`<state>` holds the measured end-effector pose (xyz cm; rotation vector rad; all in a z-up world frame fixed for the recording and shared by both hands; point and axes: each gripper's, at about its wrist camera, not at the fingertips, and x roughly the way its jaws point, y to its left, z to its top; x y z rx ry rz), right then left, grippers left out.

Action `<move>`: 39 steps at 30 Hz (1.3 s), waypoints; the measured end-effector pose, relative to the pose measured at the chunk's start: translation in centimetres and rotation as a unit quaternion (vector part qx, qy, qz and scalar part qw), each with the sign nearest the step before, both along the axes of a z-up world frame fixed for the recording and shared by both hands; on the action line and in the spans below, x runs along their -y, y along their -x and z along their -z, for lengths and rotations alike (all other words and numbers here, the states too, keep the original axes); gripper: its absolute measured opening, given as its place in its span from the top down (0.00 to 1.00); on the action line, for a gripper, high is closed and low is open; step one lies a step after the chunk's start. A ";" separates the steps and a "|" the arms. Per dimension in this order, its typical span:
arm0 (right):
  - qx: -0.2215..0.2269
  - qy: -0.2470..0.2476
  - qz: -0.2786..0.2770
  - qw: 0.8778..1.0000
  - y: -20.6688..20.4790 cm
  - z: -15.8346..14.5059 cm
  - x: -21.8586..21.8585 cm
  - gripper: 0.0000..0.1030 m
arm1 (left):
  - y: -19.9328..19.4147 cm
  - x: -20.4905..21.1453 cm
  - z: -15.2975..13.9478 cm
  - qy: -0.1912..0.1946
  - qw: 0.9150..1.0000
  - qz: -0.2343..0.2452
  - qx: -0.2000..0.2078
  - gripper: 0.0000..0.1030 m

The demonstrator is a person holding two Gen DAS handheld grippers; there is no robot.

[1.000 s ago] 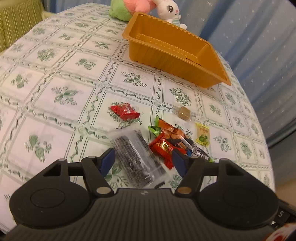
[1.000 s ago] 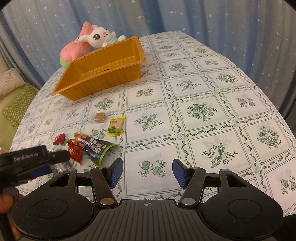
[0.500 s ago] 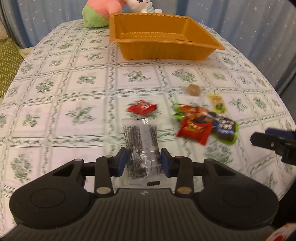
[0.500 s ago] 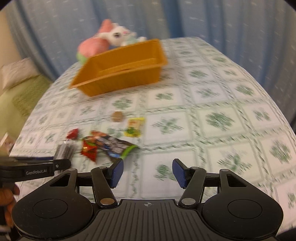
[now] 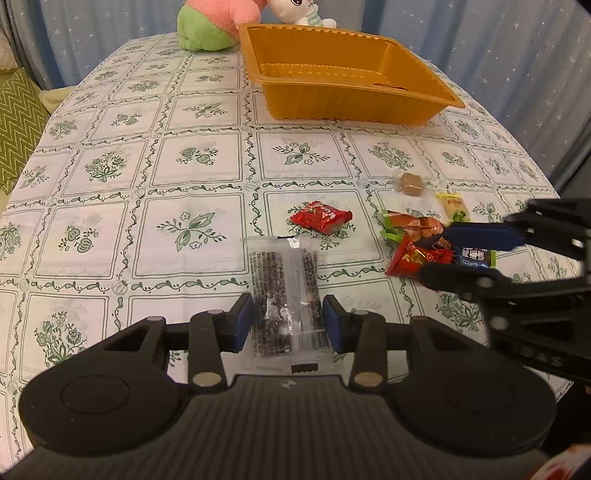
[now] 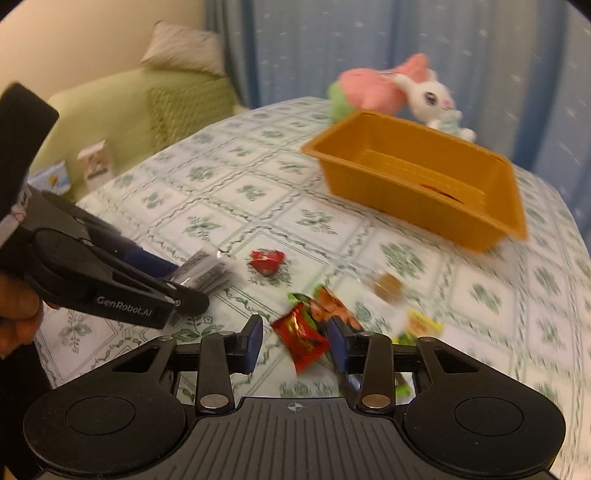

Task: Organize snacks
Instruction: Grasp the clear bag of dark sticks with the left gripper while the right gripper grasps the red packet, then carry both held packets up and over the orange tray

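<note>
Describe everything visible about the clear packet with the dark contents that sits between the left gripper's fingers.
The clear packet is a flat, transparent plastic wrapper with crimped ends, holding two dark, speckled strips side by side. It lies flat on the floral tablecloth, lengthwise along the left gripper, whose blue fingers flank its near half. Whether they press it is unclear. No other snack touches it; the small red packet lies just beyond.

Floral-clothed table (image 5: 199, 155) bears an orange tray (image 5: 343, 107), plush toys (image 5: 207, 26) and scattered snack packets (image 5: 320, 221)

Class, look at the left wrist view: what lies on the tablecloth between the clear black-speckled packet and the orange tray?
Only the red snack packet, between the clear packet and orange tray; otherwise bare tablecloth.
</note>
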<state>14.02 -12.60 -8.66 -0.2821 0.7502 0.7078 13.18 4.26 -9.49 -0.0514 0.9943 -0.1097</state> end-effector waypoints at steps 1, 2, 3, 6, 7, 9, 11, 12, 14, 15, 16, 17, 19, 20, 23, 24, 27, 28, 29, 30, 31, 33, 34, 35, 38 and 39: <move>0.002 0.009 -0.008 1.000 -0.3 0.3 -0.3 0.65 | 0.0 -0.1 0.0 0.001 1.000 -0.001 0.001 0.63; 0.002 0.017 -0.017 1.000 -0.5 0.6 -0.6 0.67 | 0.1 -0.1 0.0 0.002 1.000 -0.001 0.002 0.63; 0.003 0.024 -0.026 0.999 -0.6 0.9 -0.8 0.69 | 0.1 -0.1 0.0 0.001 1.000 -0.001 0.002 0.63; 0.011 0.053 -0.047 0.997 -0.6 1.8 -1.5 0.73 | 0.2 0.0 0.0 0.001 1.000 -0.002 0.006 0.62; 0.012 0.060 -0.050 0.997 -0.5 2.0 -1.6 0.73 | 0.2 0.0 0.0 0.001 1.000 -0.003 0.008 0.61; 0.013 0.072 -0.051 0.996 -0.3 2.5 -1.8 0.76 | 0.2 0.1 0.1 -0.003 1.000 -0.005 0.012 0.58; 0.019 0.071 -0.045 0.996 0.1 2.7 -1.7 0.77 | 0.2 0.3 0.1 -0.009 1.000 -0.006 0.017 0.56; 0.018 0.068 -0.039 0.997 0.2 2.7 -1.7 0.78 | 0.2 0.3 0.2 -0.011 1.000 -0.007 0.019 0.56; 0.013 0.061 -0.025 0.998 0.2 2.7 -1.6 0.78 | 0.3 0.4 0.2 -0.015 1.000 -0.008 0.023 0.56; 0.010 0.056 -0.018 0.998 0.2 2.7 -1.5 0.78 | 0.3 0.4 0.3 -0.015 1.000 -0.009 0.025 0.56; 0.008 0.051 -0.010 0.999 0.3 2.5 -1.3 0.78 | 0.3 0.4 0.3 -0.016 0.999 -0.010 0.027 0.56; 0.006 0.046 -0.002 0.999 0.4 2.3 -1.1 0.79 | 0.3 0.4 0.3 -0.018 0.999 -0.011 0.029 0.56; 0.004 0.032 0.013 0.999 0.6 1.9 -0.7 0.79 | 0.4 0.5 0.5 -0.024 0.999 -0.011 0.032 0.57; 0.003 0.025 0.021 0.999 0.8 1.5 -0.5 0.79 | 0.4 0.6 0.5 -0.026 0.999 -0.011 0.033 0.57; 0.001 0.005 0.044 0.999 1.3 0.7 0.2 0.79 | 0.4 0.8 0.5 -0.035 0.999 -0.013 0.032 0.65; -0.001 0.000 0.052 0.999 1.4 0.4 0.4 0.79 | 0.4 0.9 0.4 -0.035 0.999 -0.015 0.030 0.65; -0.009 -0.015 0.080 0.997 1.8 -0.1 1.5 0.79 | 0.8 0.9 0.1 -0.033 0.999 -0.020 0.030 0.66; -0.012 -0.019 0.091 0.996 1.8 -0.2 1.9 0.79 | 1.0 1.0 0.0 -0.035 0.999 -0.021 0.032 0.66; -0.016 -0.023 0.100 0.995 1.9 -0.4 2.3 0.79 | 1.2 1.1 -0.2 -0.035 0.999 -0.022 0.034 0.66; -0.018 -0.026 0.109 0.994 2.0 -0.5 2.6 0.79 | 1.5 1.1 -0.4 -0.033 0.999 -0.024 0.035 0.66; -0.020 -0.028 0.116 0.993 2.1 -0.6 2.9 0.79 | 1.7 1.2 -0.7 -0.032 0.999 -0.024 0.036 0.66; -0.024 -0.034 0.129 0.991 2.4 -0.9 3.6 0.79 | 2.2 1.4 -1.2 -0.033 0.998 -0.022 0.039 0.66; -0.025 -0.036 0.135 0.990 2.6 -1.1 3.9 0.79 | 2.4 1.5 -1.4 -0.033 0.998 -0.021 0.041 0.66; -0.025 -0.038 0.140 0.989 2.8 -1.3 4.2 0.79 | 2.6 1.6 -1.7 -0.033 0.998 -0.021 0.043 0.66; -0.021 -0.039 0.153 0.987 3.2 -1.8 4.8 0.79 | 3.2 2.1 -2.6 -0.031 0.998 -0.017 0.051 0.66; -0.020 -0.039 0.157 0.987 3.3 -1.9 5.0 0.79 | 3.3 2.2 -2.9 -0.029 0.998 -0.016 0.053 0.66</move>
